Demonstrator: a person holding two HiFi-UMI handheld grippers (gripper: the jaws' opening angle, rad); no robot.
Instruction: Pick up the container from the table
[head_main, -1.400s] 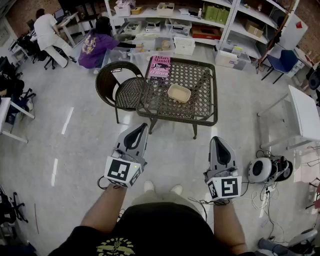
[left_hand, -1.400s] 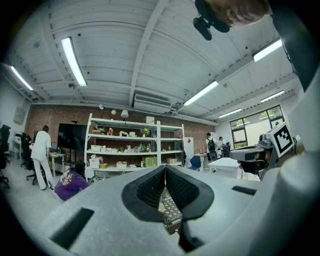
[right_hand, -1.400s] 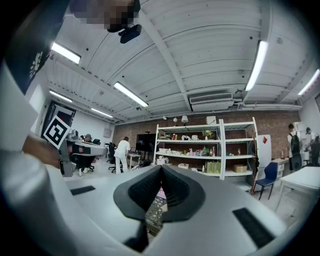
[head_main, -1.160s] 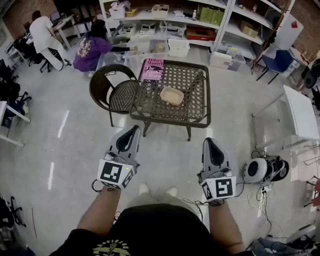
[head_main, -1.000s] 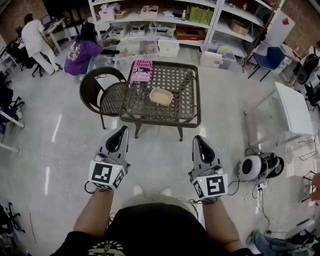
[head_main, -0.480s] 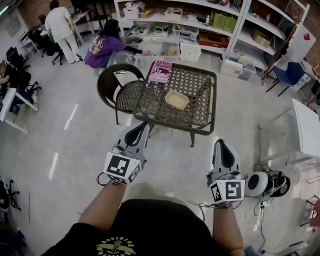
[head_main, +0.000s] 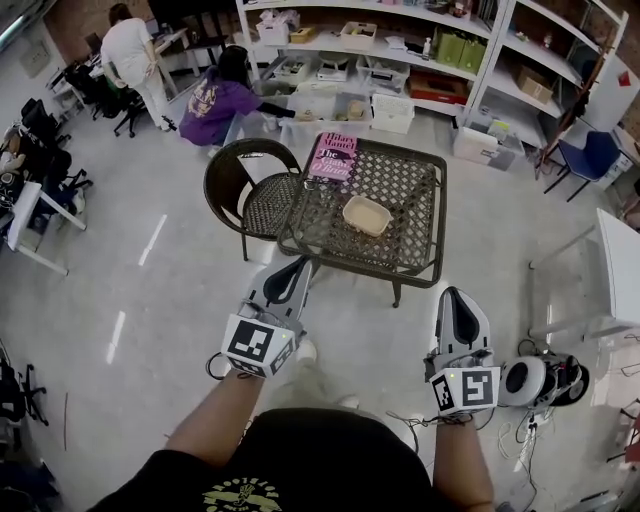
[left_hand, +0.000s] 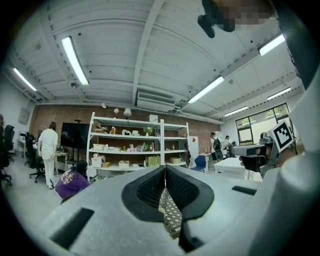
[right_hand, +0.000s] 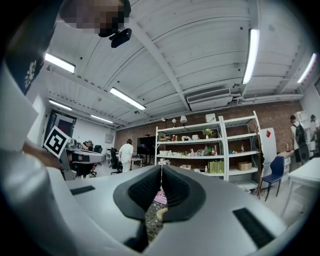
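A shallow beige container (head_main: 367, 215) sits near the middle of a dark wicker-top table (head_main: 410, 250), with a pink book (head_main: 335, 157) at the table's far left corner. My left gripper (head_main: 300, 265) is shut and empty, its tip at the table's near left corner. My right gripper (head_main: 456, 294) is also shut and empty, just short of the table's near right side. In the left gripper view the shut gripper (left_hand: 165, 167) shows the table mesh (left_hand: 172, 216) through the gap below its pads. In the right gripper view the shut gripper (right_hand: 161, 168) frames the book (right_hand: 161, 199).
A dark wicker chair (head_main: 250, 190) stands against the table's left side. Shelves (head_main: 400, 60) with boxes fill the back wall. A crouching person in purple (head_main: 215, 100) and a standing person in white (head_main: 130, 55) are at the far left. A white round device with cables (head_main: 540, 380) lies on the floor at right.
Both grippers have moved forward toward the table along with the person. The table and container sit nearer in view. Both pairs of jaws stay shut.
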